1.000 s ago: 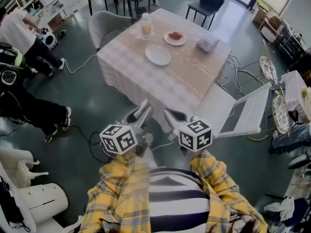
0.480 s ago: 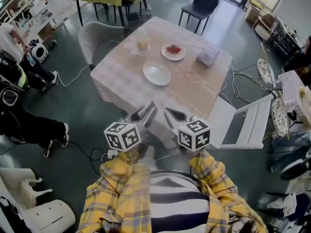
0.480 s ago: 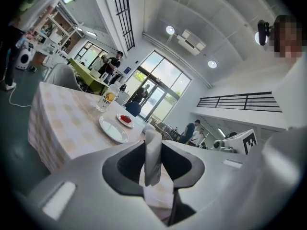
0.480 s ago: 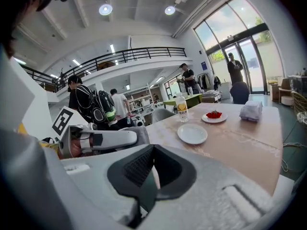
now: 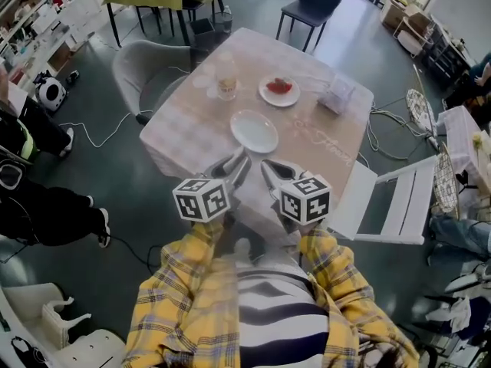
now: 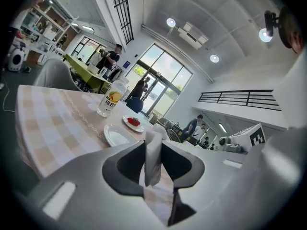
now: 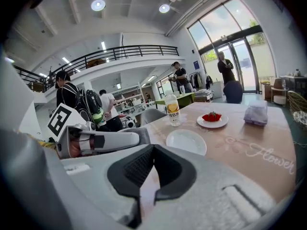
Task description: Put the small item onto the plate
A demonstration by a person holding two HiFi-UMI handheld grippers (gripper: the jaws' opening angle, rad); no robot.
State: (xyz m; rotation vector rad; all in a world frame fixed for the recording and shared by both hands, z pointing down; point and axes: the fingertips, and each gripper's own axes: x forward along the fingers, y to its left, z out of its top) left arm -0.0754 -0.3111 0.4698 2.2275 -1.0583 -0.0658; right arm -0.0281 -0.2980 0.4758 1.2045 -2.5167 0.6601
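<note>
Table (image 5: 192, 129) got closer, mid-table plate (image 5: 254, 131) almost reachable; right gripper (image 5: 266, 167) pressed together, left gripper (image 5: 238, 161) maybe pinched a pale strip (image 6: 153, 157).

From the near edge of the checked table (image 5: 184, 125) the way in lies open: bare cloth runs up to the empty white plate (image 5: 255, 131), and nothing stands over it. Behind that plate stand a drink bottle (image 5: 225, 79) on the left, a plate of strawberries (image 5: 278, 91) in the middle and a tissue pack (image 5: 337, 94) on the right, with bare cloth between them. A grey chair (image 5: 142, 64) crowds the table's left side, and a white folding chair (image 5: 391, 205) stands at its right corner.
</note>
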